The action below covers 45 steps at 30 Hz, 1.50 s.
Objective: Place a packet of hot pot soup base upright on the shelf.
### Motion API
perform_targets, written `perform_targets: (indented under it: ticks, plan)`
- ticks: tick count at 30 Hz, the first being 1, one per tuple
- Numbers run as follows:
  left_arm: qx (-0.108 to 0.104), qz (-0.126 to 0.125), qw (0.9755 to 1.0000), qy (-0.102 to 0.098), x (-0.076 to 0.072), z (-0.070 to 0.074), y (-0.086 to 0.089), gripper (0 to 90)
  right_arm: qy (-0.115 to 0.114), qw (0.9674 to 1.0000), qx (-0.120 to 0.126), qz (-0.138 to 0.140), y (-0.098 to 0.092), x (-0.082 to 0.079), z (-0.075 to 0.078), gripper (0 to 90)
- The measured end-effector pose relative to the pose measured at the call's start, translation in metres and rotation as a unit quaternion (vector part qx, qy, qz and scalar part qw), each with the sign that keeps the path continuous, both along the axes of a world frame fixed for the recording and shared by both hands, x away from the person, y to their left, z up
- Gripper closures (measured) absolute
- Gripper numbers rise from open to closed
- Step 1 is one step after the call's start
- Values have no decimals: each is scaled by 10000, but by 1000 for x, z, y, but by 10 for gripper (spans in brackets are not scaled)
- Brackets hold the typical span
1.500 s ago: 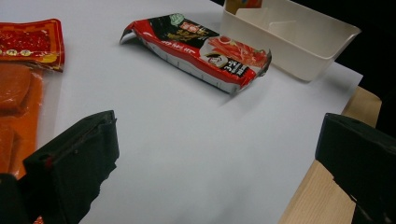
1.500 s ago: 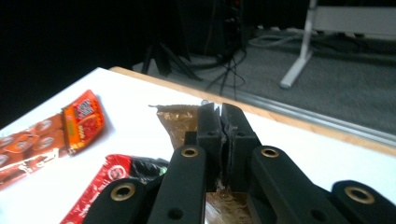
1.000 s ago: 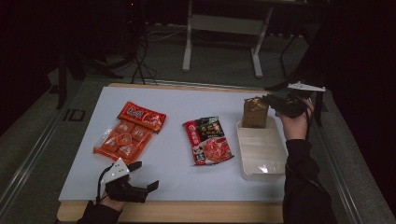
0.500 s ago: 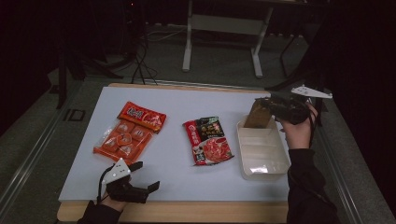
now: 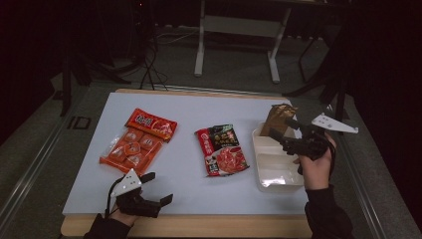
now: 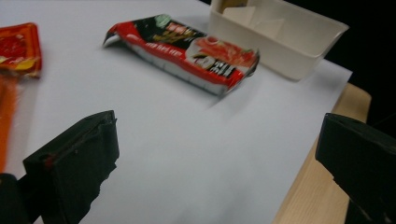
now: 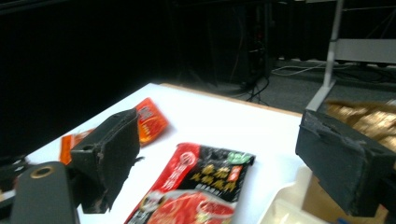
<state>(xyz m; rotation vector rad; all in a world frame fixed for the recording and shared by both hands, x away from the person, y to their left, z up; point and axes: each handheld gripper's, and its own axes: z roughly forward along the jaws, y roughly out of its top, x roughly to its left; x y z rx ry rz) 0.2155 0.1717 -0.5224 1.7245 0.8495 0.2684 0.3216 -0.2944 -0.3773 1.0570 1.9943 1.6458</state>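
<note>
A brown snack bag (image 5: pixel 275 119) leans at the far end of the white tray (image 5: pixel 273 167); I cannot tell whether it rests inside the tray or behind it. My right gripper (image 5: pixel 284 132) hovers just right of the bag over the tray. Its jaws have just been opening and stand wide apart with nothing between them. In the right gripper view the bag (image 7: pixel 369 116) shows behind one fingertip (image 7: pixel 345 163) of that gripper (image 7: pixel 219 154). My left gripper (image 5: pixel 160 188) lies open and empty near the front edge, and the left gripper view looks along its jaws (image 6: pixel 215 163).
A red-and-black packet (image 5: pixel 222 149) lies mid-table, left of the tray. A red pack (image 5: pixel 151 124) and an orange pack (image 5: pixel 127 152) lie at the left. The table's wooden front edge (image 5: pixel 199 225) runs just behind my left gripper. A metal stand (image 5: pixel 239 25) is on the floor beyond.
My right gripper let go of the brown bag and drew back toward the near side over the tray. The bag tilted over and now leans free. The left gripper stayed put.
</note>
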Motion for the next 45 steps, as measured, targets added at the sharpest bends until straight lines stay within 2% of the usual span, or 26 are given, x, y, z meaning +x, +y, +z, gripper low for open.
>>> perform_targets:
  ticks: [2,3,4,5,6,8,9,11,12,15,17,18,19,22,26,27,28,30,32,33,34,35,38,39,40,45]
  plan:
    - [-91,-63,9999,47,0,2,-2,1,-60,10000,-27,9,1,-5,-2,144]
    - [-173,-152,9997,20,0,5,-6,1,42,9998,3,199,2,-16,-9,147]
    - [-173,-152,9997,20,0,5,-6,1,42,9998,3,199,2,-16,-9,147]
    - [-141,-321,9994,3,1,8,-10,1,114,9994,-120,309,5,-24,-15,147]
    - [-71,-345,9994,7,1,10,-13,1,111,9990,-265,341,6,-29,-18,147]
    - [-4,-348,9994,5,1,11,-16,1,80,9988,-310,367,7,-33,-20,147]
    - [76,-438,9989,119,3,13,-22,1,110,9985,-345,415,8,-37,-22,147]
    - [255,-538,9981,141,6,15,-25,1,112,9976,-358,580,11,-50,-26,147]
    - [258,-558,9980,143,8,16,-26,1,82,9973,-445,585,12,-54,-27,147]
    - [201,-679,9973,204,13,18,-28,1,43,9969,-394,682,14,-66,-28,147]
    - [272,-777,9964,197,17,21,-30,40,-94,9975,-391,589,14,-74,-28,147]
    - [349,-799,9959,233,21,24,-34,42,-147,9975,-346,592,13,-77,-28,145]
    - [305,-877,9951,336,25,25,-35,42,-201,9977,-301,574,12,-80,-28,146]
    - [323,-888,9950,333,30,27,-38,70,-169,9972,-155,710,10,-84,-30,147]
    - [394,-1028,9933,361,38,34,-48,87,-132,9975,-288,639,8,-87,-32,143]
    - [388,-1146,9918,402,41,38,-53,87,-104,9976,-288,628,8,-88,-33,141]
    - [404,-1173,9913,434,42,40,-56,137,-111,9979,-267,572,5,-89,-33,140]
    - [471,-1286,9897,429,44,43,-62,168,-131,9981,-256,537,4,-90,-34,140]
    - [540,-1282,9893,446,47,43,-66,222,-135,9981,-273,534,3,-91,-33,141]
    - [649,-1364,9872,521,53,45,-74,230,-180,9981,-271,531,2,-94,-33,141]
    - [649,-1364,9872,521,53,45,-74,260,-183,9979,-252,564,2,-95,-33,141]
    - [715,-1319,9876,473,58,47,-81,308,-200,9979,-262,560,2,-97,-33,142]
    - [759,-1310,9872,507,64,50,-88,354,-252,9976,-283,583,1,-99,-33,142]
    - [843,-1274,9870,490,70,52,-95,373,-261,9976,-287,568,1,-101,-35,142]
    - [844,-1217,9879,457,73,53,-97,395,-275,9976,-319,553,1,-101,-35,142]
    - [878,-1138,9886,455,88,57,-110,501,-270,9977,-311,540,1,-100,-36,143]
